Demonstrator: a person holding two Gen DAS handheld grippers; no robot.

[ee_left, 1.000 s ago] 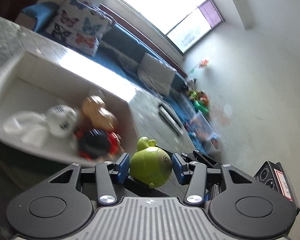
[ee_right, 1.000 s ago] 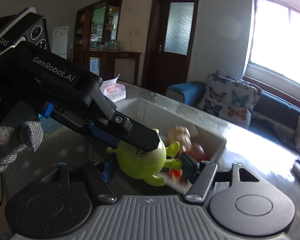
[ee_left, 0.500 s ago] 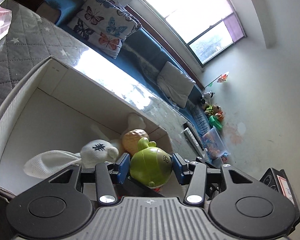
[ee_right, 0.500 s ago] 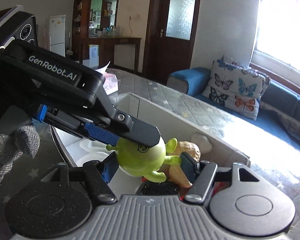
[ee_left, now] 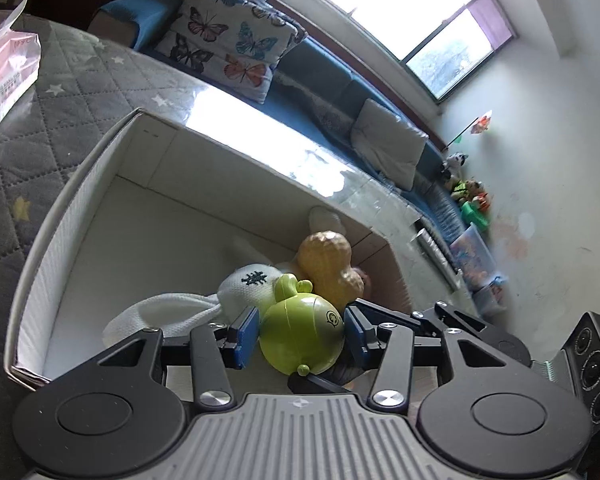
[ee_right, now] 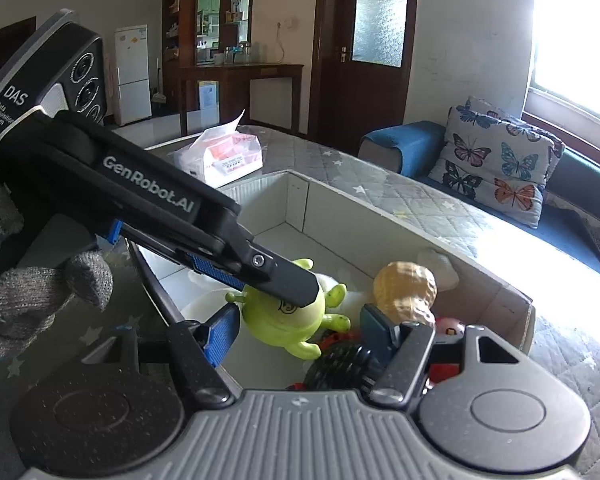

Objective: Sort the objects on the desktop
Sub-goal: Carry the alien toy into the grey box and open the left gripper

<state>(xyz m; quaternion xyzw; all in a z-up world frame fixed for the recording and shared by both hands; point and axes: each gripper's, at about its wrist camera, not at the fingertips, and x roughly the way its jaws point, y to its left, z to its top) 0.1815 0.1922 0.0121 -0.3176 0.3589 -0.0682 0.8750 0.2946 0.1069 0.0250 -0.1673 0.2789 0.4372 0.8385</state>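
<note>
My left hand-held gripper (ee_left: pixel 301 336), gripped in my grey-gloved left hand (ee_right: pixel 40 296), is angled downward with its blue pads clamped; my right hand-held gripper (ee_right: pixel 296 330) sits beside it, pads spread apart.

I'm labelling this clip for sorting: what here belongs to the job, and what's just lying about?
Job: green toy held by left gripper; white box; peanut toy; white plush.
Lying about: tissue pack; butterfly cushion.

A butterfly cushion (ee_right: pixel 500 160) leans on the blue sofa (ee_right: pixel 396 148); a grey pillow (ee_left: pixel 388 148) lies further along that sofa; door (ee_right: pixel 374 40) and fridge (ee_right: pixel 132 76) stand beyond it
</note>
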